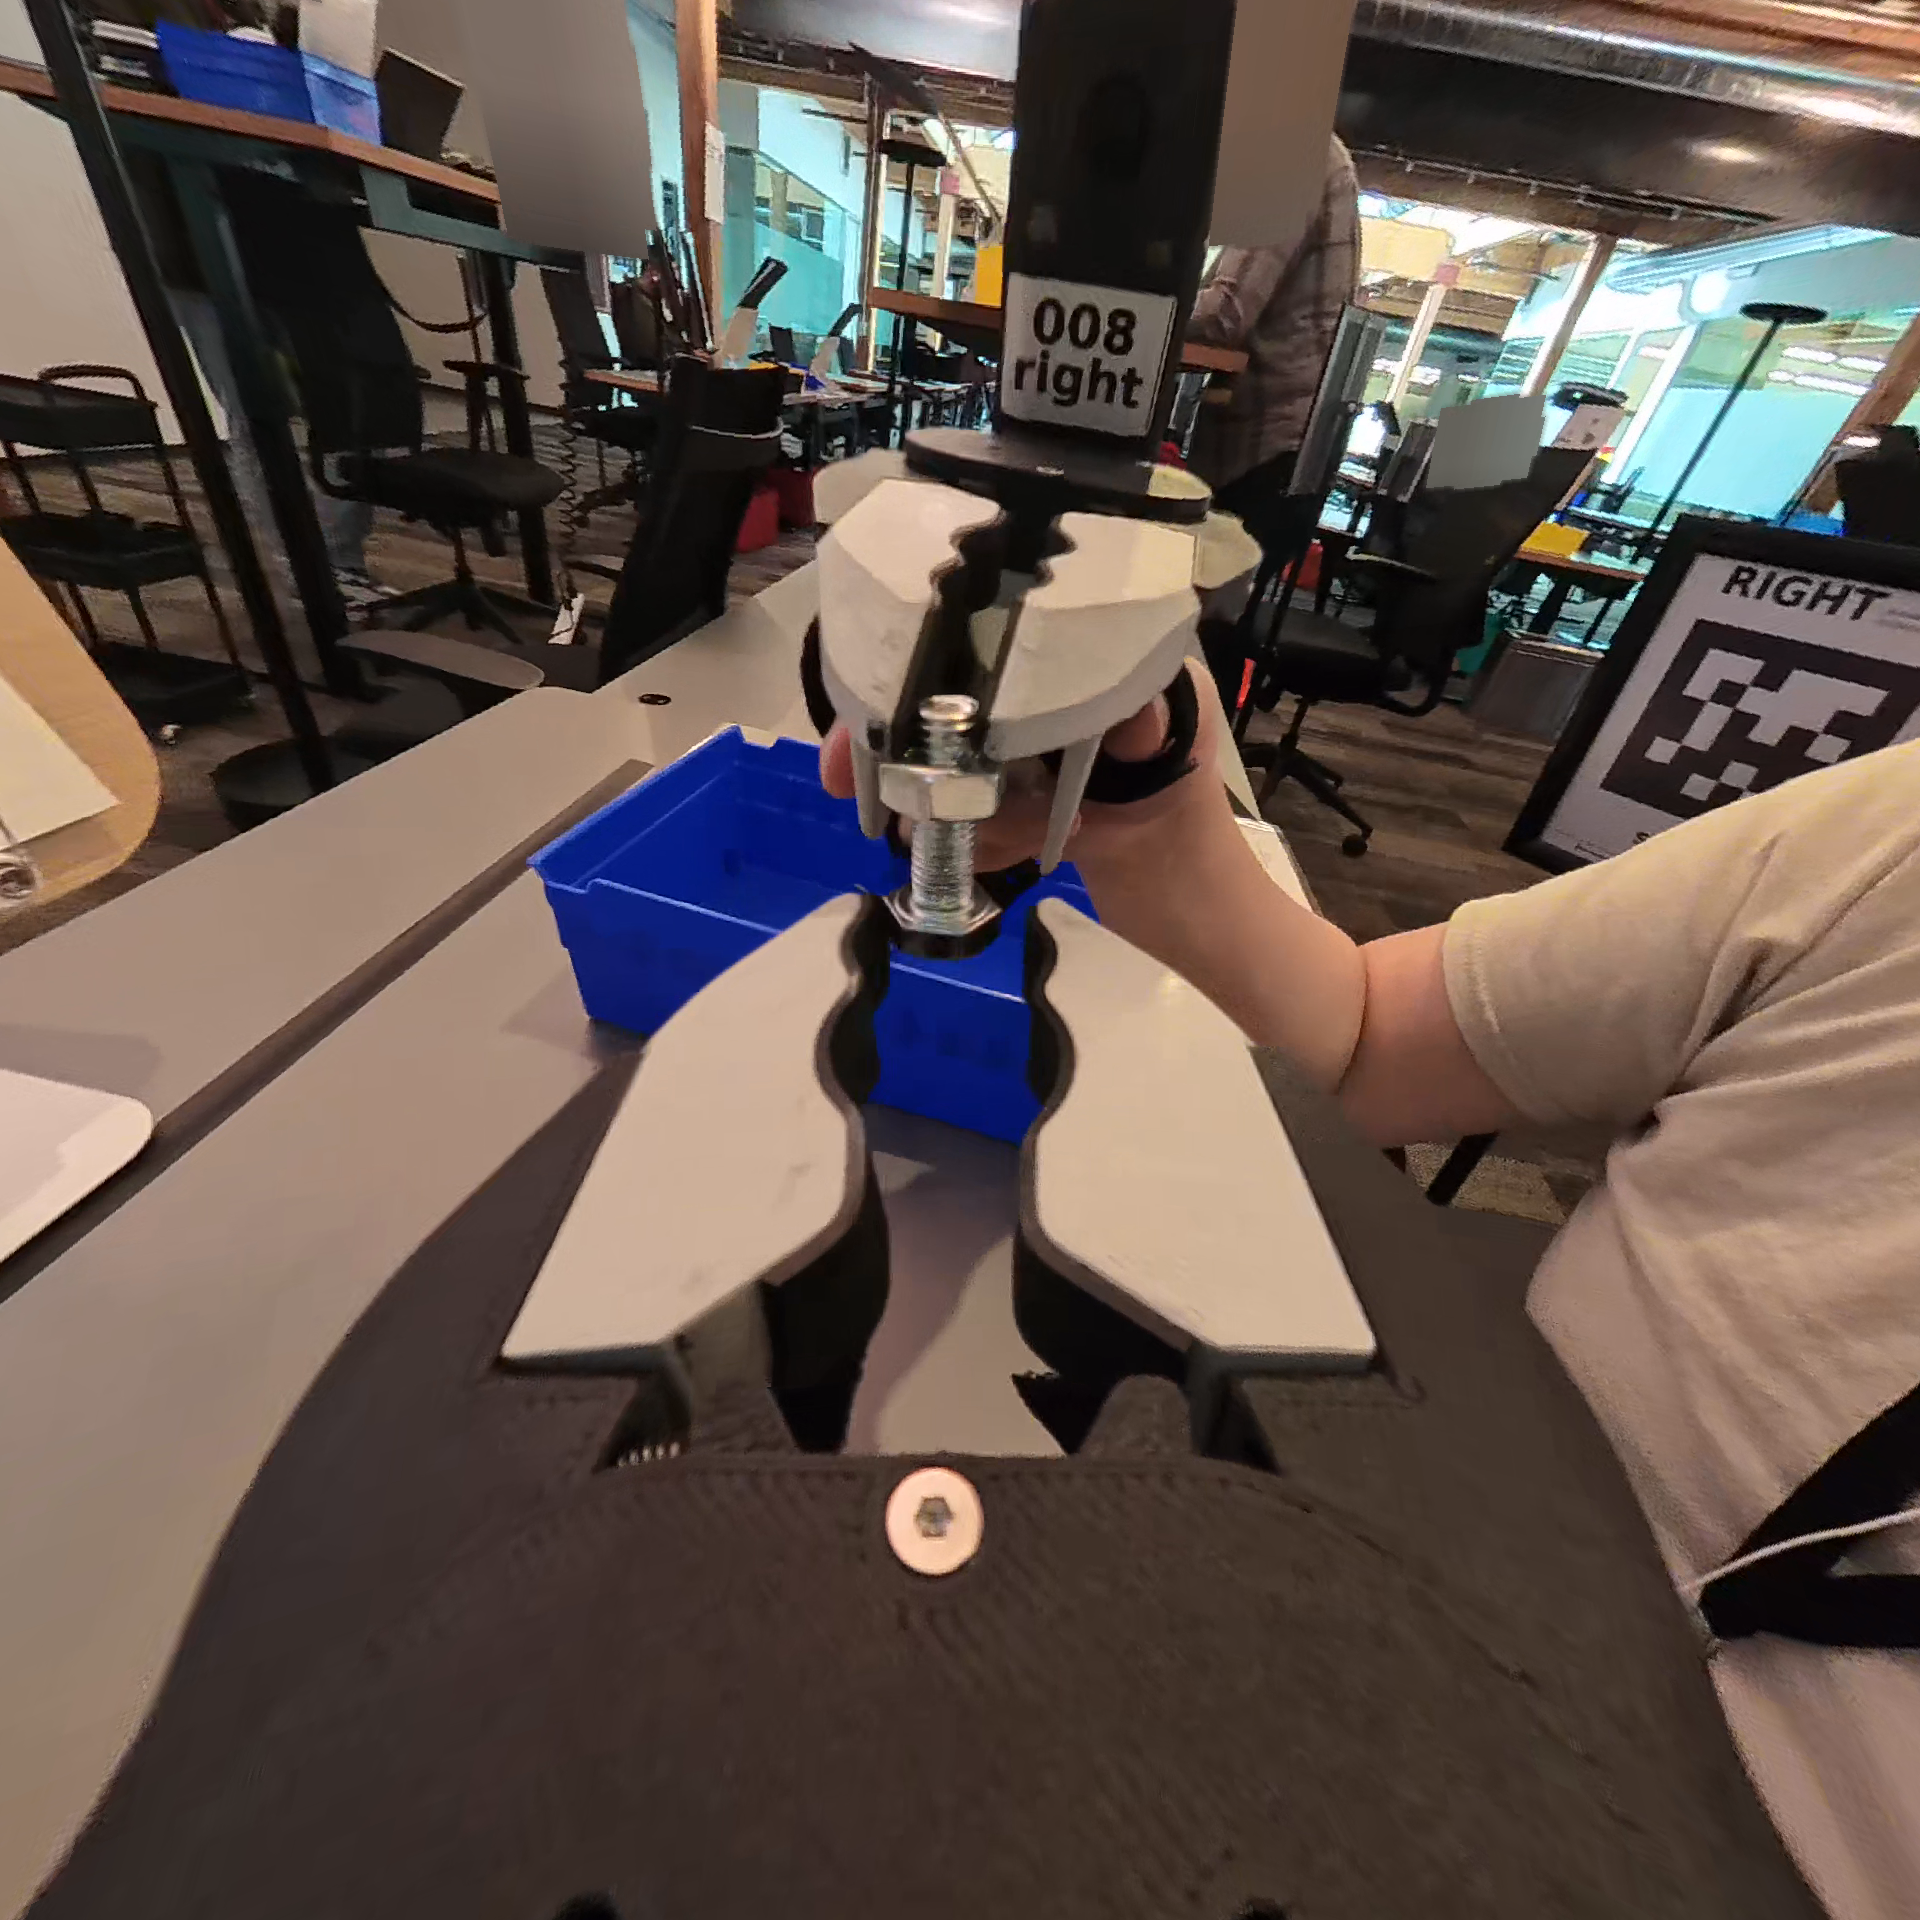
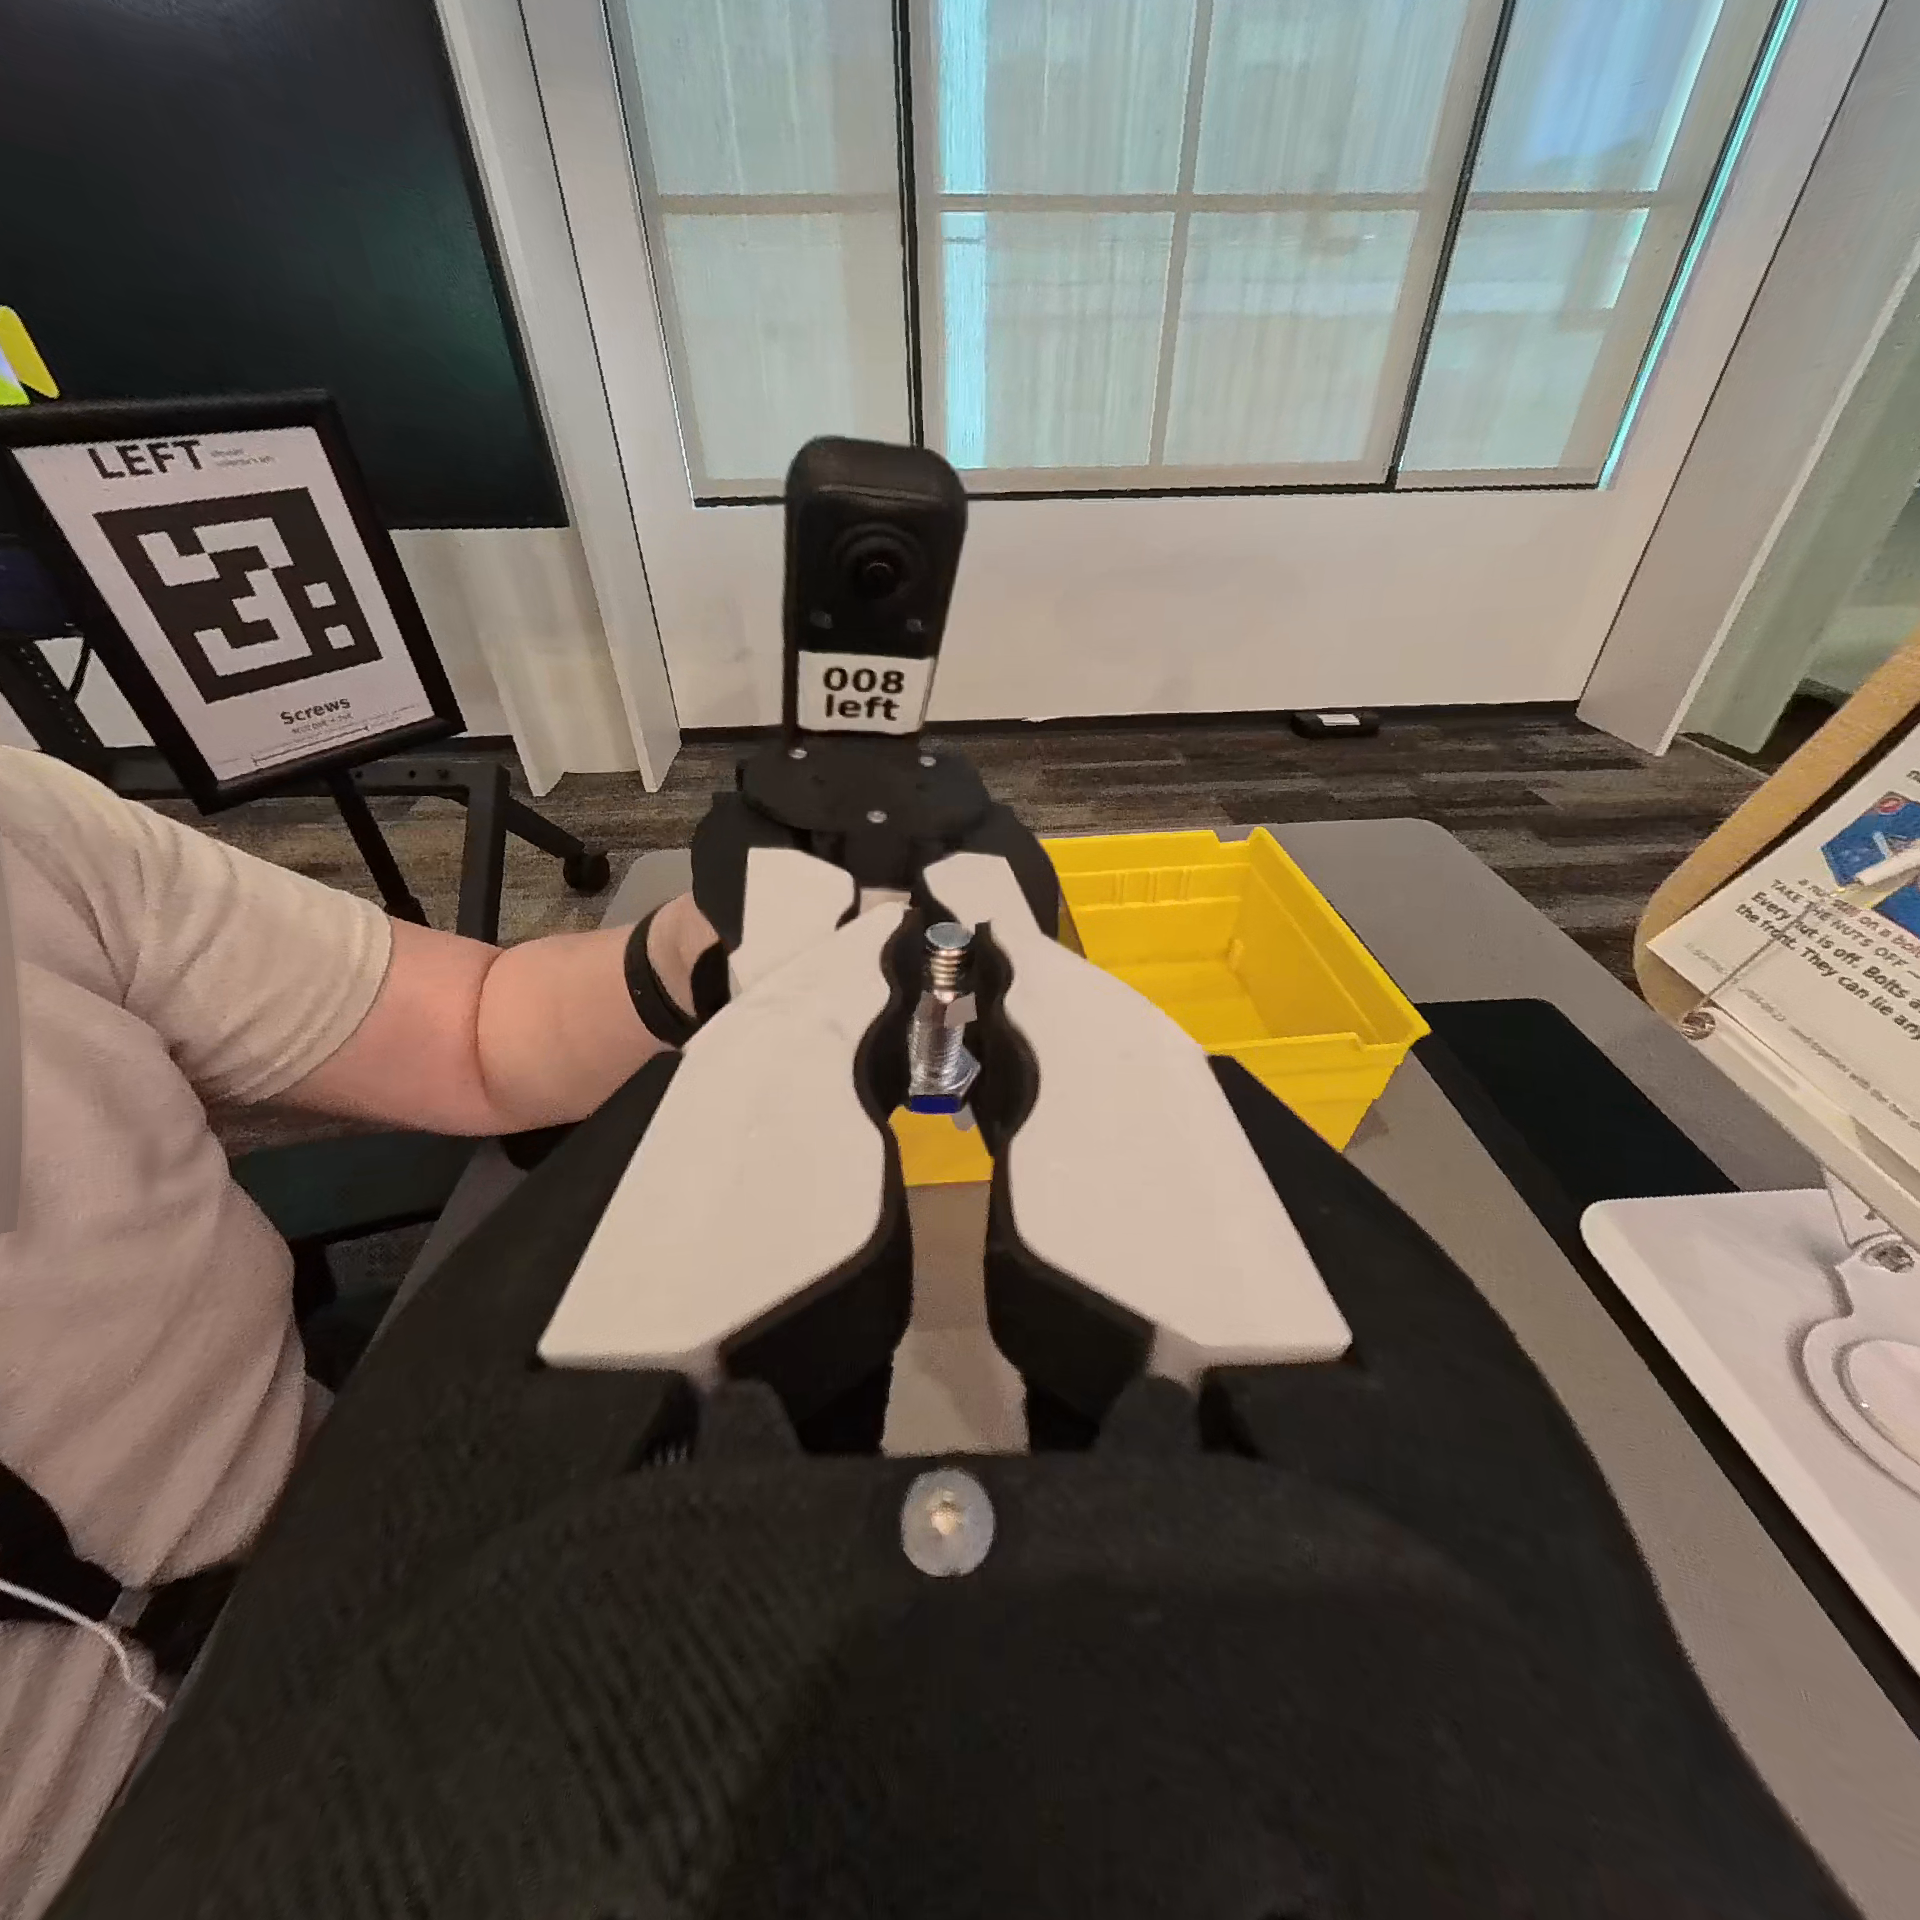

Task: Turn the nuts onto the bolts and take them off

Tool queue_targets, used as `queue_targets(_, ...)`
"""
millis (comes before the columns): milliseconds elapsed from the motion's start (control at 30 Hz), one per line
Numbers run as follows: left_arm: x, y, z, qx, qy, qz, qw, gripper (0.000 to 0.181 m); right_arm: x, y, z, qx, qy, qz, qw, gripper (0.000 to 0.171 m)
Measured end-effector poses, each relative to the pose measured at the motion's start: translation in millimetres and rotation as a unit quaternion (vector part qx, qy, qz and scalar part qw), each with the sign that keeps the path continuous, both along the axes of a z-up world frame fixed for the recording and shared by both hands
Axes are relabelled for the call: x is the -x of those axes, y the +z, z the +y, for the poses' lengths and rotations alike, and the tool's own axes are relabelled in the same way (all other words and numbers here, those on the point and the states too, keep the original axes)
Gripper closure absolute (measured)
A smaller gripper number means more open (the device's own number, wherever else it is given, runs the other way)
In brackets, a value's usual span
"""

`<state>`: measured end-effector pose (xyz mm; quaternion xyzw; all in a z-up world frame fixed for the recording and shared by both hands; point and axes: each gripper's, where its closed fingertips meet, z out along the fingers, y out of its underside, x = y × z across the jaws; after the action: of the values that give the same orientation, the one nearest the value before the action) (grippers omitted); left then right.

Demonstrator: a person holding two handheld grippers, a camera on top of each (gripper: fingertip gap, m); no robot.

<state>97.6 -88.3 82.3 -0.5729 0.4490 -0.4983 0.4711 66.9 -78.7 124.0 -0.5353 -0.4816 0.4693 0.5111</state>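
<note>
While I hold both tools up over the table (image 1: pixel 260 935), my left gripper (image 1: pixel 948 935) reaches forward with its jaws drawn in around the hex head of the bolt (image 1: pixel 943 862), and they look shut on it, though the black inner pads hide the actual contact. The bolt stands upright between the two tools, its threaded shank bare in the middle. Just above that stretch, the nut (image 1: pixel 940 795) sits on the thread, and my right gripper (image 1: pixel 961 769) comes down from above with its jaws closed on the nut's flats; the bolt's tip pokes up past the nut into the gap between those fingers. Behind and below the bolt a blue bin (image 1: pixel 727 894) rests on the table, and my right hand (image 1: pixel 1122 821) wraps the far tool's handle at the right of it. In the right wrist view the same bolt (image 2: pixel 940 1023) lies along the slot of the right gripper (image 2: pixel 943 1013), with the nut (image 2: pixel 943 1006) pinched between the scalloped pads and the left gripper (image 2: pixel 914 925) meeting it from the far side. My left forearm (image 2: pixel 499 1029) comes in from the left, a yellow bin (image 2: pixel 1236 956) sits on the table to the right of the jaws, and a framed marker sign (image 2: pixel 229 592) stands at the far left.
</note>
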Motion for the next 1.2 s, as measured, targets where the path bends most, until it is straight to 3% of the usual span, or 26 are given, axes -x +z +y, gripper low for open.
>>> queue_targets(200,2,2,4,-0.013,0.012,-0.008,1.000,0.162,1,2,-1,-0.009,0.007,0.017,1.000,0.161)
queue_targets(300,6,8,9,-0.022,0.032,-0.023,0.999,0.162,-1,9,-4,-0.015,0.016,0.040,0.999,0.137)
queue_targets(633,14,12,20,-0.024,0.069,-0.028,0.997,0.162,6,3,-8,-0.023,0.022,0.025,0.999,0.123)
queue_targets(733,21,13,27,-0.011,0.086,-0.034,0.996,0.162,2,4,-24,-0.046,0.056,0.011,0.997,0.140)
queue_targets(933,16,14,20,-0.014,0.072,-0.034,0.997,0.162,-1,8,4,-0.056,-0.039,0.023,0.997,0.130)
queue_targets(1033,11,13,15,-0.017,0.061,-0.031,0.998,0.162,6,-3,10,-0.027,-0.031,0.014,0.999,0.132)
queue_targets(1100,10,13,13,-0.020,0.058,-0.031,0.998,0.162,11,-9,8,-0.009,-0.011,0.009,1.000,0.142)
queue_targets(1133,9,13,12,-0.019,0.053,-0.029,0.998,0.162,13,-10,6,-0.005,0.000,0.009,1.000,0.156)
queue_targets(1200,10,15,12,-0.013,0.050,-0.039,0.998,0.161,11,-7,5,0.003,0.007,0.017,1.000,0.161)
